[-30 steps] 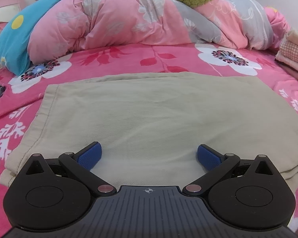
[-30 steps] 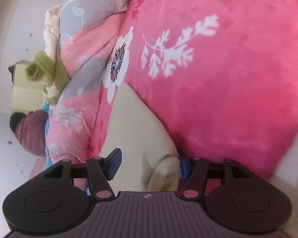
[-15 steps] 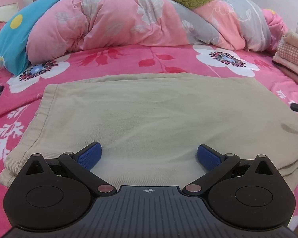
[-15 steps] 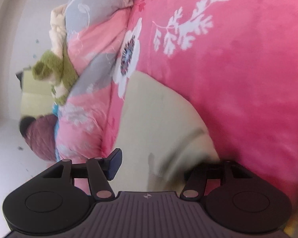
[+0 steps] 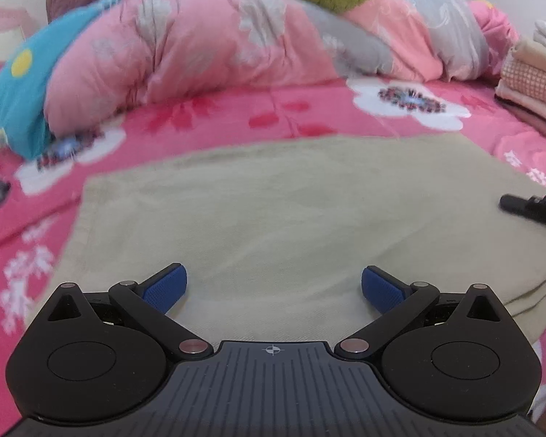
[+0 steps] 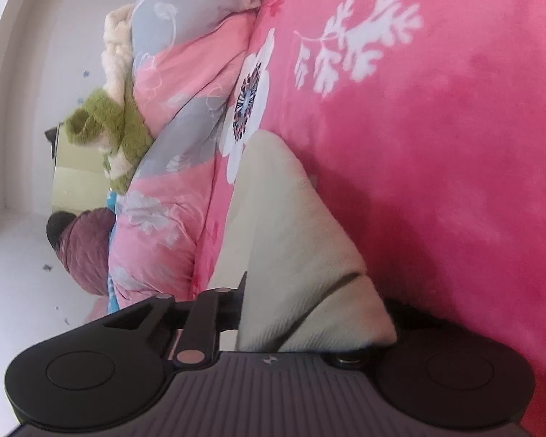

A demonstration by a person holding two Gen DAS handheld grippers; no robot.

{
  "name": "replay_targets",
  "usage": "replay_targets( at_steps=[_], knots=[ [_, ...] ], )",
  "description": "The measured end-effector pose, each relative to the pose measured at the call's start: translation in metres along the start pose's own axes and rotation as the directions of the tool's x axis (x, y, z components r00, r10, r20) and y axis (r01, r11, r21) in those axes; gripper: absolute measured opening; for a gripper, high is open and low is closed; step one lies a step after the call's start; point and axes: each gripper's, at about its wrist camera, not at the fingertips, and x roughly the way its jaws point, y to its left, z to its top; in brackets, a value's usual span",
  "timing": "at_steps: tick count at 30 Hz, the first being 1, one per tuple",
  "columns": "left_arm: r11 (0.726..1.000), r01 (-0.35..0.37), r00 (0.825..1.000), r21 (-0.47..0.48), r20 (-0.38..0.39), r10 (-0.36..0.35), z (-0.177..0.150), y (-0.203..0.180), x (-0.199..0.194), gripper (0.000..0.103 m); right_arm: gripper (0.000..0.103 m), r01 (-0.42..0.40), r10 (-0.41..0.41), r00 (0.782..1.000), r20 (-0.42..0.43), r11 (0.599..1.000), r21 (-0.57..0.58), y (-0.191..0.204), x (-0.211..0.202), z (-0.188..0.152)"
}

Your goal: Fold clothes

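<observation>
- Fingers of the right gripper (image 6: 316, 313) are closing on the beige garment's (image 5: 291, 211) corner.
- Left gripper (image 5: 273, 287) fingers stand apart above it.
- Garment lies flat on the pink bed (image 5: 309, 109).

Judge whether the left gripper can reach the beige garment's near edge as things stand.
Probably yes: the left gripper hangs open right over the beige garment, nothing between them.

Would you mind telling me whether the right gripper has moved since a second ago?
Yes. In the left wrist view, the right gripper has come in from the right edge over the beige garment.
</observation>
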Motion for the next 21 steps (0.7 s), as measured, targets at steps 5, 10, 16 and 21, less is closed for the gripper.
replay_targets(
  at_steps=[5, 10, 16, 21],
  knots=[
    [0.995, 0.005, 0.993, 0.101, 0.119, -0.017, 0.026, -0.016, -0.011, 0.103, 0.012, -0.040, 0.040, 0.999, -0.002, 0.997, -0.059, -0.003, -0.003, -0.002],
    [0.995, 0.006, 0.990, 0.097, 0.143, -0.020, 0.052, -0.020, 0.015, 0.102, 0.011, -0.050, 0.052, 0.999, 0.011, 0.991, -0.123, -0.002, -0.006, -0.005],
    [0.996, 0.028, 0.997, -0.080, -0.066, -0.034, 0.044, -0.002, 0.071, 0.099, 0.011, -0.058, 0.061, 0.998, 0.017, 0.986, -0.157, -0.002, -0.007, -0.007],
    [0.999, 0.007, 1.000, -0.046, -0.024, -0.008, 0.032, -0.007, 0.069, 0.103, 0.011, -0.030, 0.043, 0.998, 0.053, 0.977, -0.210, 0.003, -0.009, -0.014]
  ],
)
